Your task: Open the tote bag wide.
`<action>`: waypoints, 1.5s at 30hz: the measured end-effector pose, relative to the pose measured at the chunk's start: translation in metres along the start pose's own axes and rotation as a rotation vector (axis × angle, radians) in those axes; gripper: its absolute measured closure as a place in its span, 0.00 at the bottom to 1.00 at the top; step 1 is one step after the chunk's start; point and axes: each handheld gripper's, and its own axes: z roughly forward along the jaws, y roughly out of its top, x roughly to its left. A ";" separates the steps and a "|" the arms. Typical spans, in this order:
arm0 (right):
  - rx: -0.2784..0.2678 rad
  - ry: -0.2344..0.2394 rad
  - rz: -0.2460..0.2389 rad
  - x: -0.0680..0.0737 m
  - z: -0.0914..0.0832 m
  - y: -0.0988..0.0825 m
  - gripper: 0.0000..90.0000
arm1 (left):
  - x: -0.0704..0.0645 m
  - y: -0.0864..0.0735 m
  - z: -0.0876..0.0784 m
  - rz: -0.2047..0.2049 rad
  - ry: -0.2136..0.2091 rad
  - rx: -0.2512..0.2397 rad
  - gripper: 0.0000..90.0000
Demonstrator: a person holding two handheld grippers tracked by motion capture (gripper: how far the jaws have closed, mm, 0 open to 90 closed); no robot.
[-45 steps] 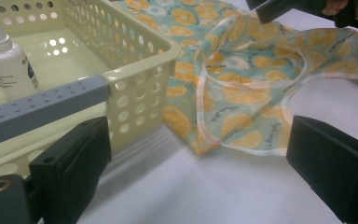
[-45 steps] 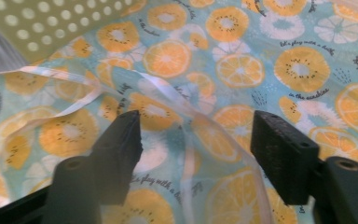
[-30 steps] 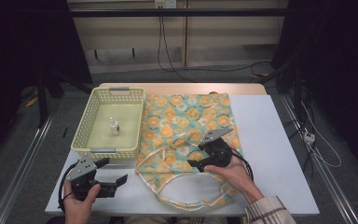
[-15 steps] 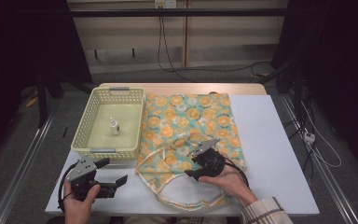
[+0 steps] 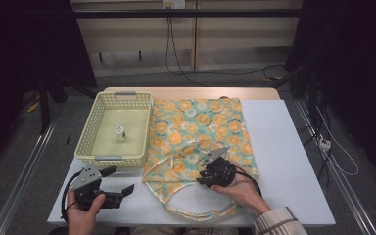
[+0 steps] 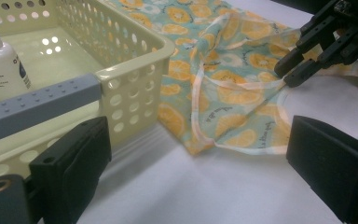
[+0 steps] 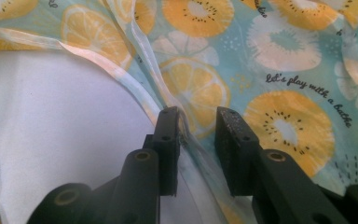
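My right tongs [image 7: 196, 122], jaws just closing but not yet pinching, straddle the fruit-print bag's strap [image 7: 144, 100], which runs ahead and leftward between them; my left tongs [image 5: 118, 181] rest released, farther off beside the basket [image 5: 89, 147].

The bottle's [image 6: 0, 58] label print was too small to read, its cap cut off. The right gripper [image 5: 201, 177] hid the bag's [image 5: 200, 132] handle edge beneath it.

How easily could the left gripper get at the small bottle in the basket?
Probably yes: the left gripper sits open just outside the basket, whose top is open, and the bottle stands alone inside.
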 end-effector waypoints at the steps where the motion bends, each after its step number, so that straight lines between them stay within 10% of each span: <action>1: -0.001 -0.010 -0.001 -0.001 0.000 -0.001 0.92 | 0.000 0.000 0.000 0.001 0.001 0.001 0.07; 17: -0.024 -0.043 0.032 0.001 0.001 0.001 1.00 | 0.000 0.001 0.001 -0.005 0.011 0.000 0.07; 30: -0.244 -0.089 0.093 -0.005 -0.022 0.014 1.00 | 0.000 0.001 0.002 0.000 0.018 0.005 0.07; 45: -0.363 -0.142 0.099 -0.017 -0.047 0.035 1.00 | 0.001 0.000 0.001 -0.008 0.024 0.008 0.07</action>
